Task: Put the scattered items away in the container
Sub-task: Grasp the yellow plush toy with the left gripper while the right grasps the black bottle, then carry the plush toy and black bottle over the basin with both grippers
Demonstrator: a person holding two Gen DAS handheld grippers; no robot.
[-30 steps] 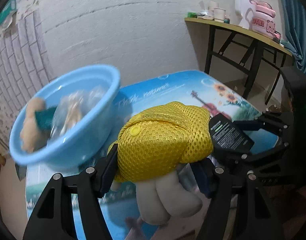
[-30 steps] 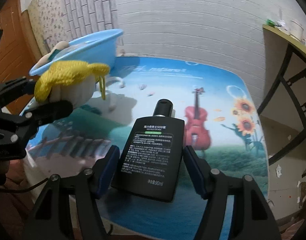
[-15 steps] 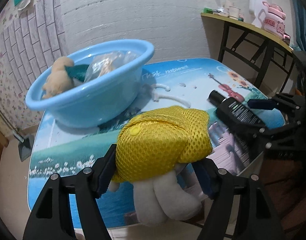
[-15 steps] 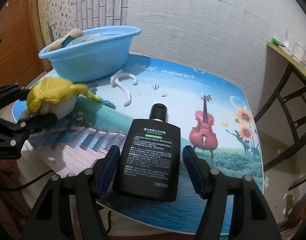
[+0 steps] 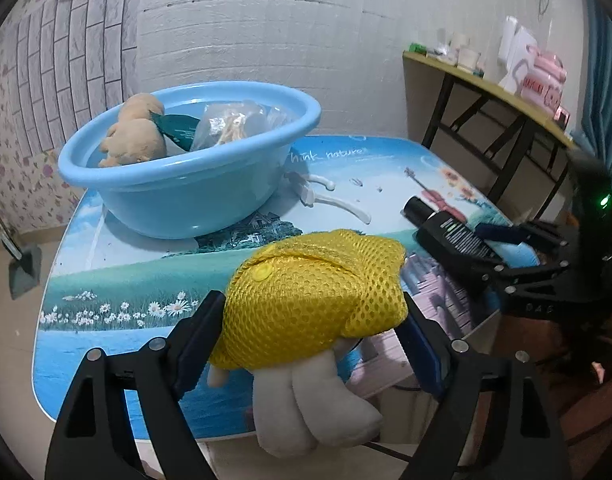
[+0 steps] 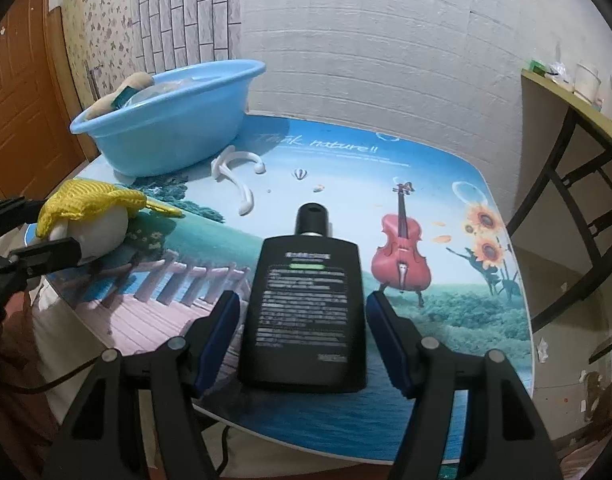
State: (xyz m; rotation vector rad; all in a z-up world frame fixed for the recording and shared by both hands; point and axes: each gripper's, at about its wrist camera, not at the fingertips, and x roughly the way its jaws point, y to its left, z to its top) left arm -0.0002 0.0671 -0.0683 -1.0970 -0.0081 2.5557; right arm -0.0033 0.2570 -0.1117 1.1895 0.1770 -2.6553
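Note:
A plush toy point(image 5: 313, 300) in a yellow mesh top sits between the fingers of my left gripper point(image 5: 309, 314), over the near edge of the table point(image 5: 118, 280). The jaws are opening, and both pads still touch the mesh. In the right wrist view, the toy point(image 6: 86, 216) and left gripper point(image 6: 30, 232) sit at the table's left edge. My right gripper point(image 6: 302, 308) is shut on a flat black bottle point(image 6: 306, 304), cap pointing away. The blue basin point(image 5: 178, 196) stands at the back left, holding a tan plush point(image 5: 134, 136), a green packet and a clear bag.
A white plastic hanger point(image 6: 234, 176) lies on the table just in front of the basin point(image 6: 166, 132). To the right stands a side table point(image 5: 485, 92) with black legs, cups and a pink kettle. A brick-patterned wall is behind and an orange door point(image 6: 22, 92) to the left.
The left gripper has drawn back from the basin toward the table's near edge with the toy, its jaws a little wider. The right gripper still holds the bottle over the table.

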